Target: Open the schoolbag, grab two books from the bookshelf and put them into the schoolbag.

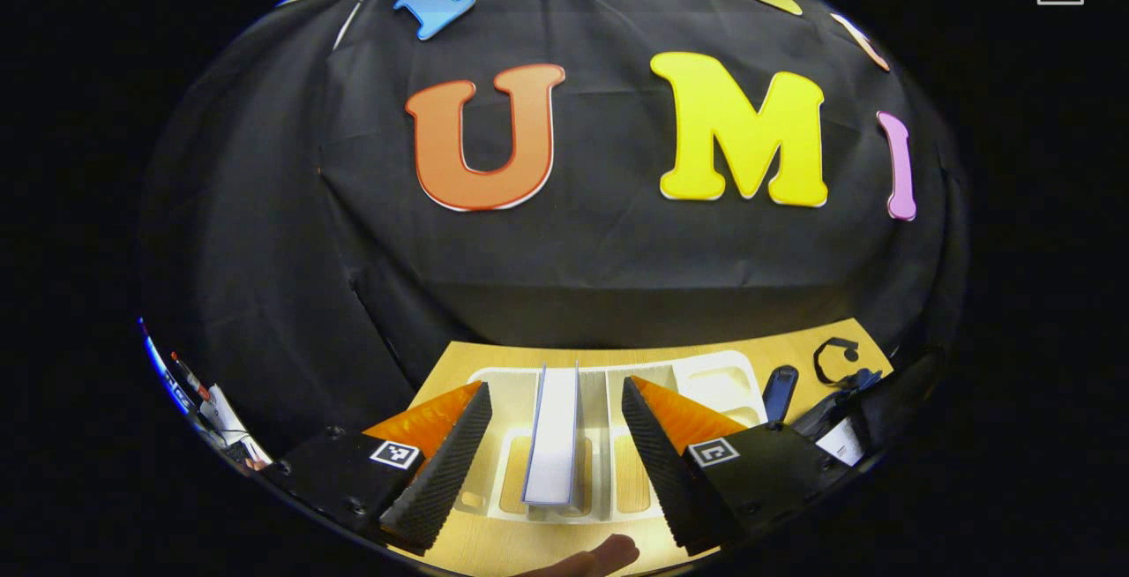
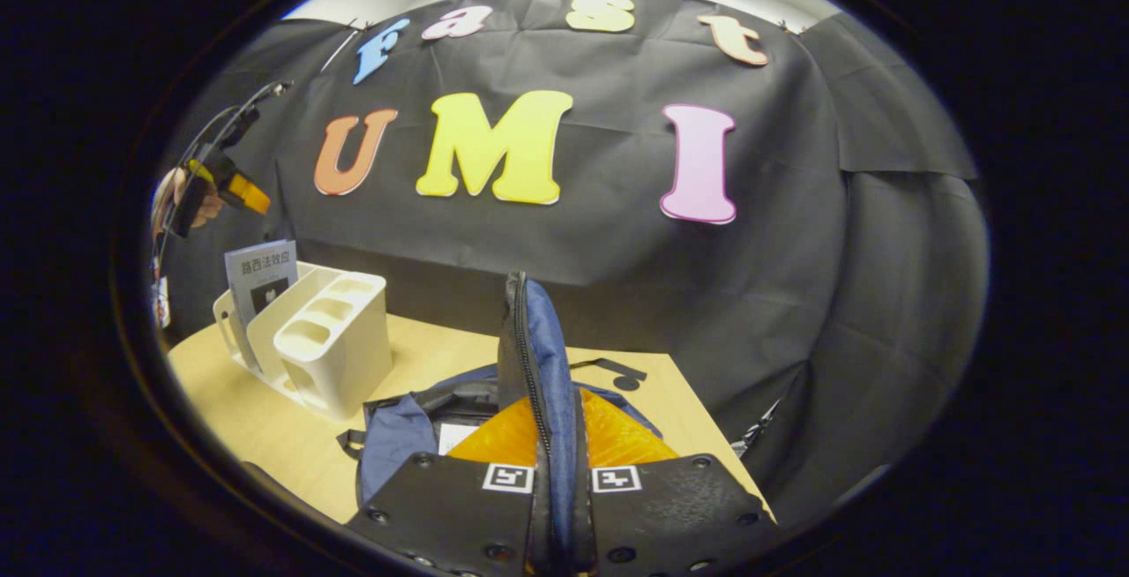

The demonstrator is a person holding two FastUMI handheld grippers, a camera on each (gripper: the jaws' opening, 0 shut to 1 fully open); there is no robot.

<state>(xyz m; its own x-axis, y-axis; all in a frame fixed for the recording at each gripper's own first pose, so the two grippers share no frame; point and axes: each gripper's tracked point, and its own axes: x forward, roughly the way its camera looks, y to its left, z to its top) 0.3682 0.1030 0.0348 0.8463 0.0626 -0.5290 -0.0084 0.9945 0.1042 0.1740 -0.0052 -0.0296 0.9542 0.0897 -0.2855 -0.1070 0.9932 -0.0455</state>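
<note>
In the left gripper view my left gripper is open above a white bookshelf rack. A thin book with a pale cover stands upright in the rack, between the two fingers and below them, untouched. The blue schoolbag lies right of the rack. In the right gripper view my right gripper is shut on the schoolbag's blue flap and holds it upright by the zipper edge. The bag's body lies open on the table beneath. The rack with a book stands to the left, with the left gripper high above it.
A light wooden table carries rack and bag, and the booth's black cloth wall stands close behind it. A hand holds the left gripper. A fingertip shows at the bottom of the left gripper view. A black strap lies behind the bag.
</note>
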